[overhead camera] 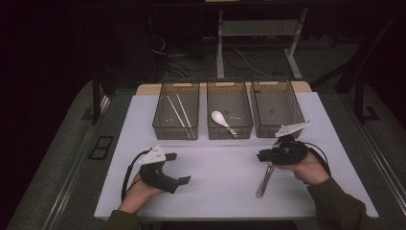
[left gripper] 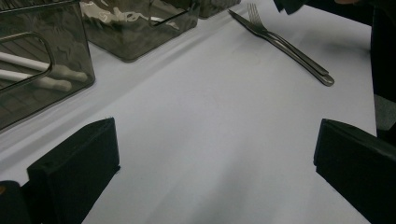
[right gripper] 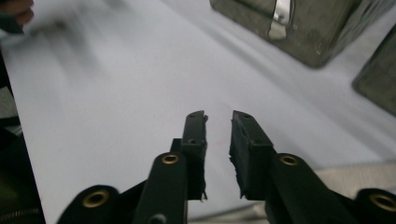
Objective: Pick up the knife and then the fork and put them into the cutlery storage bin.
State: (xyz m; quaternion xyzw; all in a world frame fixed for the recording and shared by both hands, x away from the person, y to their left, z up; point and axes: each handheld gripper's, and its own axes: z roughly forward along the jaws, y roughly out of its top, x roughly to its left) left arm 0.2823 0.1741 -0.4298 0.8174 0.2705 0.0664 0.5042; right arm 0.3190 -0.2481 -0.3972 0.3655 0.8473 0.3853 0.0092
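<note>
From above, the left gripper (overhead camera: 178, 167) rests near the table's (overhead camera: 225, 177) left front with jaws spread wide, while the right gripper (overhead camera: 264, 155) hovers over the fork and knife (overhead camera: 265, 179) lying at right front. Along the left gripper, that cutlery (left gripper: 285, 46) lies far right past empty jaws. Along the right gripper (right gripper: 219, 119), its jaws stand narrow, nothing between them.

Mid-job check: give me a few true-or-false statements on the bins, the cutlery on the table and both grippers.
1. Three mesh bins stand in a row. True.
2. The white spoon lies in the right bin. False: it is in the middle bin.
3. The fork and knife lie on the table. True.
4. The left gripper holds the chopsticks. False: its jaws are wide open and empty; the chopsticks lie in the left bin.
5. The right gripper has nothing between its narrow jaws. True.
</note>
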